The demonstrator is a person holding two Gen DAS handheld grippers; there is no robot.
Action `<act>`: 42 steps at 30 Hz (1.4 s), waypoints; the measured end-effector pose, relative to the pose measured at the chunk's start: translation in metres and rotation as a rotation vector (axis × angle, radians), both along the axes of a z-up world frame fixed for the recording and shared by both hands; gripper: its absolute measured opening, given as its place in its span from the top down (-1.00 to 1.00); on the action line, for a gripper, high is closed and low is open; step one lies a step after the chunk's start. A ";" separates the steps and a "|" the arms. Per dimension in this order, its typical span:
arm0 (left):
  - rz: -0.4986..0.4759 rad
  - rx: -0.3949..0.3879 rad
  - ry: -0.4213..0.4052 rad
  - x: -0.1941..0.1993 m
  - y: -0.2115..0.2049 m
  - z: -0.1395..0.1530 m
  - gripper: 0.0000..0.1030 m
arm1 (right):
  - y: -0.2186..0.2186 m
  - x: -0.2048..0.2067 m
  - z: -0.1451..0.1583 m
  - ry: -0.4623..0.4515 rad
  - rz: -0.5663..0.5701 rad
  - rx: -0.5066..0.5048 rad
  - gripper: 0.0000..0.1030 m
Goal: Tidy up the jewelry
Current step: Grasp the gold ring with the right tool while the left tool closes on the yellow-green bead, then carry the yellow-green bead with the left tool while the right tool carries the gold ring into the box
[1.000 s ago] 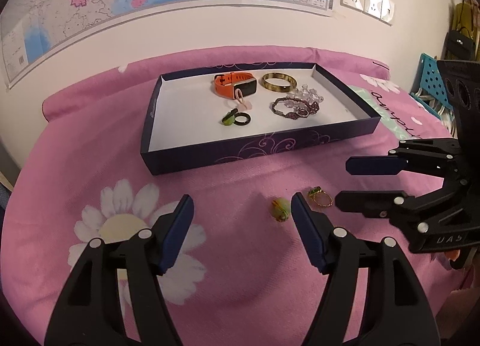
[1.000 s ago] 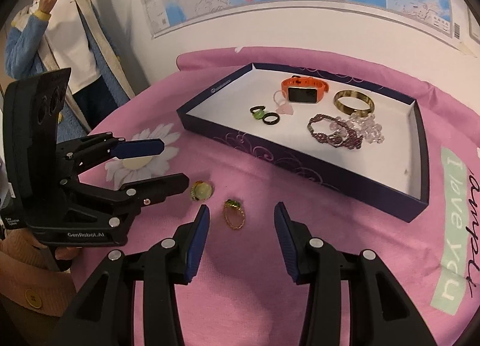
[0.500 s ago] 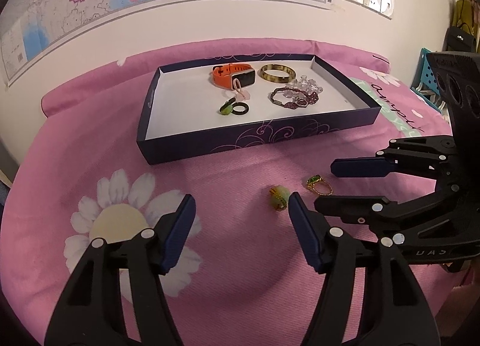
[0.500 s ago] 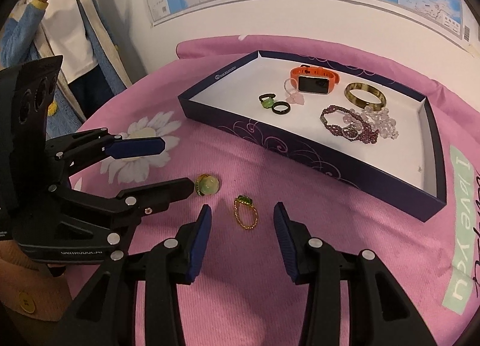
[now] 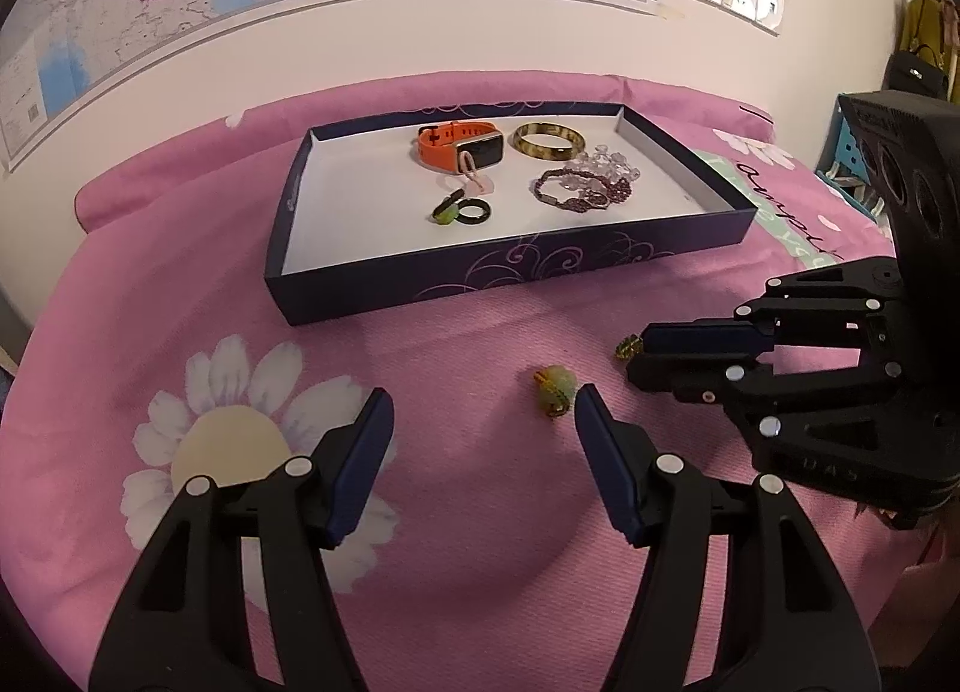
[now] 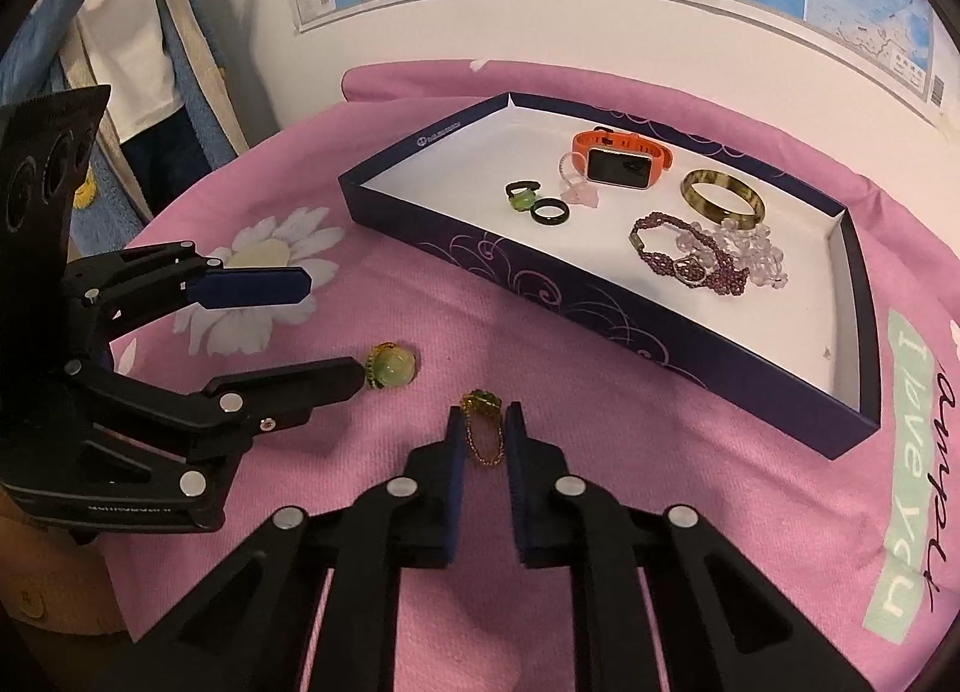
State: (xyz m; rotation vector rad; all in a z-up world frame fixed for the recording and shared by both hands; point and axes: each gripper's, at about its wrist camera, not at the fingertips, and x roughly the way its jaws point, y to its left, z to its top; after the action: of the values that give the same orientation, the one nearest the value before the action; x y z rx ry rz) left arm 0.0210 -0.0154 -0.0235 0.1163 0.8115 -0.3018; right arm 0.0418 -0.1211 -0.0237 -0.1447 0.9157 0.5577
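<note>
Right wrist view: "I love you" lettering on pink cloth.

Left tool spread wide — right tool nearly closed.

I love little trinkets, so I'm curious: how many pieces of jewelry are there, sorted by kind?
Rings: 5 (green-stone, black, pink in the tray; pale-green, gold on the cloth)
Bracelets: 3 (bangle, purple beaded, clear beaded)
Watches: 1 (orange)
Total: 9
</note>
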 end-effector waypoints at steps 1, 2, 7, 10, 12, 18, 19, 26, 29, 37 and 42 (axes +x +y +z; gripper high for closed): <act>-0.007 -0.003 0.003 0.000 -0.001 0.000 -0.16 | -0.001 0.000 0.000 0.000 -0.003 0.002 0.89; -0.011 -0.004 0.004 0.000 -0.002 0.000 -0.15 | -0.002 0.000 0.000 0.003 -0.005 0.008 0.91; -0.036 -0.005 0.025 0.003 -0.009 -0.002 -0.04 | -0.008 -0.001 0.001 0.006 -0.015 0.026 0.99; -0.046 -0.013 0.042 0.005 -0.013 -0.004 0.07 | -0.012 -0.001 0.002 0.006 -0.019 0.034 0.99; -0.046 -0.021 0.055 0.008 -0.013 -0.005 0.14 | -0.014 -0.001 0.002 0.005 -0.023 0.040 0.99; -0.048 -0.038 0.072 0.011 -0.013 -0.007 0.29 | -0.018 -0.002 0.002 0.009 -0.027 0.058 0.99; -0.047 -0.036 0.072 0.011 -0.013 -0.008 0.32 | -0.018 -0.003 0.002 0.008 -0.027 0.061 0.99; -0.059 -0.032 0.078 0.013 -0.020 -0.008 0.54 | -0.019 -0.003 0.003 0.007 -0.031 0.072 0.99; -0.057 -0.026 0.077 0.014 -0.022 -0.009 0.62 | -0.019 -0.004 0.003 0.006 -0.032 0.074 0.99; -0.048 -0.031 0.079 0.014 -0.022 -0.008 0.68 | -0.021 -0.005 0.004 0.003 -0.038 0.084 0.99; -0.048 -0.038 0.080 0.013 -0.022 -0.007 0.68 | -0.023 -0.006 0.005 0.001 -0.042 0.093 0.99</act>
State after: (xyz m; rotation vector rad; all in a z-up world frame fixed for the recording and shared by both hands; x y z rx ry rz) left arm 0.0344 -0.0376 -0.0307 0.0892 0.8825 -0.3689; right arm 0.0362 -0.1445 -0.0185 -0.0408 0.8905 0.5600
